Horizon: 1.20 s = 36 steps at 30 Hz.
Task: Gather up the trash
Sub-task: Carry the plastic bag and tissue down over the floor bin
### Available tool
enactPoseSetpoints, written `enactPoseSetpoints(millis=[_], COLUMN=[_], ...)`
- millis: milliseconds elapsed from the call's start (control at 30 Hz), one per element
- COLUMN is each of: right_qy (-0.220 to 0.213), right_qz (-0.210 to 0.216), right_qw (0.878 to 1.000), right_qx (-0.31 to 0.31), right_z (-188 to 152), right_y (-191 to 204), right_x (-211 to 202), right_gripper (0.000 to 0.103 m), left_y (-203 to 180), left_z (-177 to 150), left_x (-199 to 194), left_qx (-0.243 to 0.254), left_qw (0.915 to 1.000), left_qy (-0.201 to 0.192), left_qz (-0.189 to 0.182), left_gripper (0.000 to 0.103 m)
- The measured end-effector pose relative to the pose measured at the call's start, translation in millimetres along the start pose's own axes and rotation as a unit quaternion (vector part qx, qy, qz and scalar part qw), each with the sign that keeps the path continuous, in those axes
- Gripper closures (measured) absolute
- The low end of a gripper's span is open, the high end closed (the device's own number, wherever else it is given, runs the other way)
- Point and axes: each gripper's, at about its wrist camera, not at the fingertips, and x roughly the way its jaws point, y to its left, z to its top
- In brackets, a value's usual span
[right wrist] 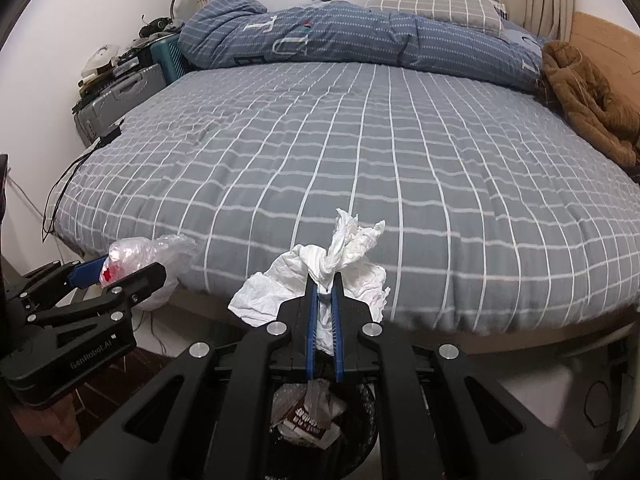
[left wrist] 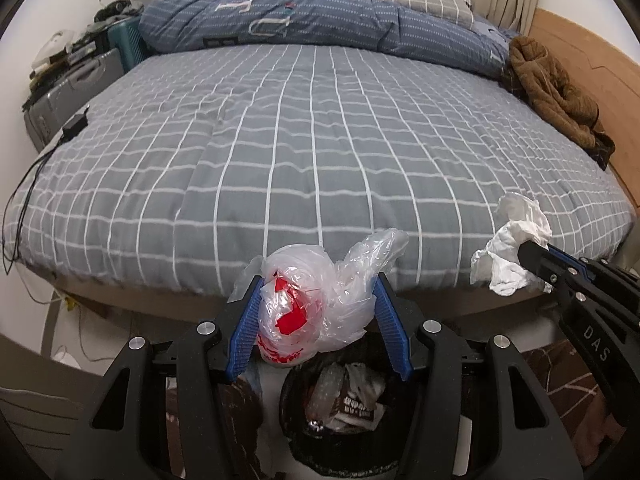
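Observation:
My left gripper [left wrist: 318, 280] is shut on a crumpled clear plastic bag with red print [left wrist: 308, 304], held in the air past the bed's front edge. Below it on the floor stands a black trash bin [left wrist: 340, 412] with wrappers inside. My right gripper [right wrist: 325, 280] is shut on a bunch of crumpled white tissue [right wrist: 340, 264], also above the bin [right wrist: 320, 424]. In the left wrist view the right gripper [left wrist: 524, 254] with the tissue [left wrist: 508, 256] shows at the right. In the right wrist view the left gripper [right wrist: 132, 270] with the bag [right wrist: 148, 256] shows at the left.
A bed with a grey checked cover [left wrist: 300, 140] fills the view ahead. A folded blue quilt [left wrist: 320, 20] and a brown garment [left wrist: 560, 92] lie at its far side. Suitcases [left wrist: 72, 92] stand by the left wall, and a black charger with cable [left wrist: 74, 124] lies on the bed's left edge.

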Motion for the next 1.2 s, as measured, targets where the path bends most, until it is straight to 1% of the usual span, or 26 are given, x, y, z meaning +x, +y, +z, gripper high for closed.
enactPoseSetpoints(millis=[400,600,700,800,1000,1200], right_qy=[0.033,0.056,0.071,0.093,0.136,0.161], right_qz=[-0.002,-0.005,-0.010,-0.009,-0.011,-0.006], right_qw=[0.999,0.998,0.997,0.996,0.990,0.987], right_qx=[0.013,0.010,0.008,0.011,0.021,0.020], right_z=[-36,-57,-68,-78,-99,-108], right_y=[4,9,10,6,-1,2], right_x=[-16,-11,0,17,55,81], right_gripper=[0.097,0.097,0.097,0.096,0.095,0.094], left_y=[-2,-3,-3,0,4,11], left_z=[-33,-54,-64,-72,-86,-94], left_x=[-17,-13,0,13,45,76], left_qx=[-0.003,-0.006,-0.002,-0.008,-0.006,-0.012], left_qw=[0.9997,0.9989,0.9982,0.9972,0.9946,0.9917], left_qy=[0.024,0.046,0.060,0.075,0.103,0.128], left_qz=[-0.001,-0.003,0.004,-0.003,0.002,0.002], left_gripper=[0.050,0.050,0.050,0.050,0.050,0.050])
